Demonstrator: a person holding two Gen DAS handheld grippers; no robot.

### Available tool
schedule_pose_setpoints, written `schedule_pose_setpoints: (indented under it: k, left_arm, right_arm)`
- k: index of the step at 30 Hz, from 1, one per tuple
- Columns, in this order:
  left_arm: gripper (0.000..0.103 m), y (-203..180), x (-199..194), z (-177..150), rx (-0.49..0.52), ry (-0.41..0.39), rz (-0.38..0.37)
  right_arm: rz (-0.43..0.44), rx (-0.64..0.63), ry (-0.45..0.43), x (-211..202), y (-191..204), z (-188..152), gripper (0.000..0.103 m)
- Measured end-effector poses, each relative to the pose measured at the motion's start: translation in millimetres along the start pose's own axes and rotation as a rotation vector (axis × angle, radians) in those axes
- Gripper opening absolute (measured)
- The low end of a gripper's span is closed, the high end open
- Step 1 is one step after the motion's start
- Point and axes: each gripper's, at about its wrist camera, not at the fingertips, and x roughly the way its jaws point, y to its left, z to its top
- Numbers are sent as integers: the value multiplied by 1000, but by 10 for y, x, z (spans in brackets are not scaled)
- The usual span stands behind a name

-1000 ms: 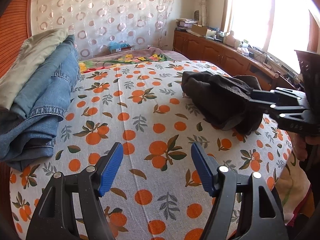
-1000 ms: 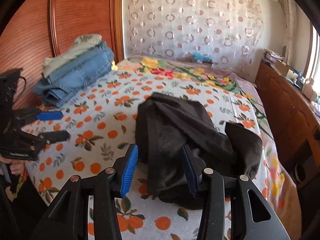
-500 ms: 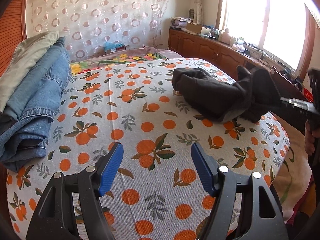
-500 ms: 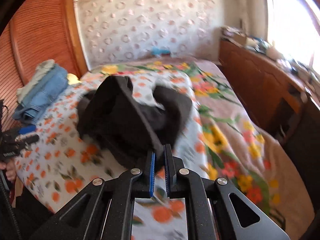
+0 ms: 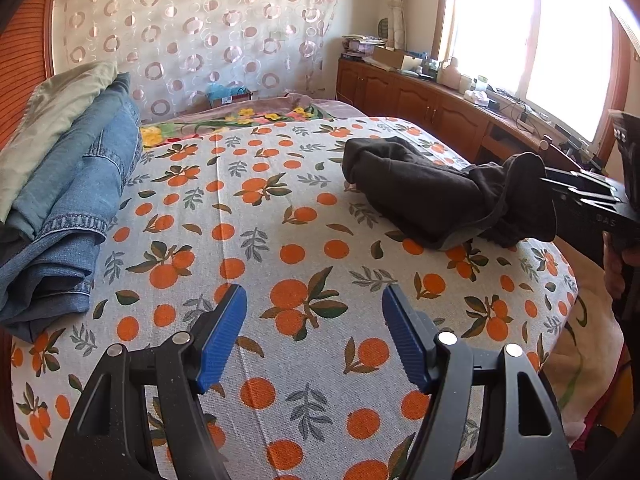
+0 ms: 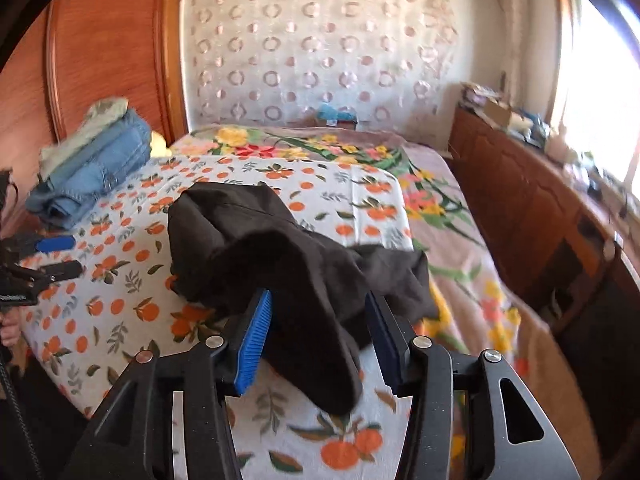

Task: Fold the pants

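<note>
Two grippers hover over the bed [image 5: 304,208]: left gripper [image 5: 314,330] gapes empty, right gripper [image 6: 318,332] jaws opening, black pants [image 6: 280,264] drooping loosely between them.

The pants [image 6: 280,264] are plain black, heaped at the middle of the right wrist view. Under them the sheet [image 5: 256,216] is pale grey, printed with oranges and green leaves. Past it, at 12 o'clock, the blanket [image 6: 436,208] is mauve with yellow, red and green flowers. At 9 o'clock in the left wrist view the jeans [image 5: 76,208] are faded blue denim, with a light olive garment [image 5: 48,120] on top. The curtain [image 5: 200,28] is sheer cream with pink rings. The cabinets [image 5: 432,116] are reddish-brown wood. Each tool, left tool [image 5: 314,334] and right tool [image 6: 318,338], is black with ribbed blue pads [image 5: 222,338].
</note>
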Motion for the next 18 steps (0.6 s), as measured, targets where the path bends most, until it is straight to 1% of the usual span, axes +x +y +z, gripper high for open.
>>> schedule_pose_setpoints:
  k: [3, 5, 7, 8, 9, 11, 13, 15, 18]
  left_arm:
    - [71, -18, 10, -3, 7, 4, -4]
    - [71, -19, 16, -10, 9, 5, -8]
    - [71, -20, 30, -9, 6, 7, -10]
    - [71, -22, 35, -10, 6, 9, -11]
    - [71, -25, 42, -10, 6, 10, -13]
    - [71, -47, 54, -4, 13, 13, -14]
    - [71, -73, 70, 8, 20, 14, -17]
    - [71, -108, 87, 40, 28, 15, -24]
    - [71, -210, 137, 125, 53, 14, -41]
  right_arm:
    - [-35, -42, 6, 72, 31, 92, 50]
    - [-24, -55, 4, 89, 32, 168, 50]
    - [-14, -72, 4, 100, 23, 237, 29]
    - [2, -72, 3, 81, -6, 255, 9]
    - [11, -67, -9, 68, -39, 290, 6]
    - [-2, -39, -49, -41, -144, 291, 5]
    - [-18, 17, -85, -162, -294, 286, 5]
    - [-58, 67, -118, -293, -458, 224, 5]
    - [-103, 135, -140, -424, -688, 96, 5]
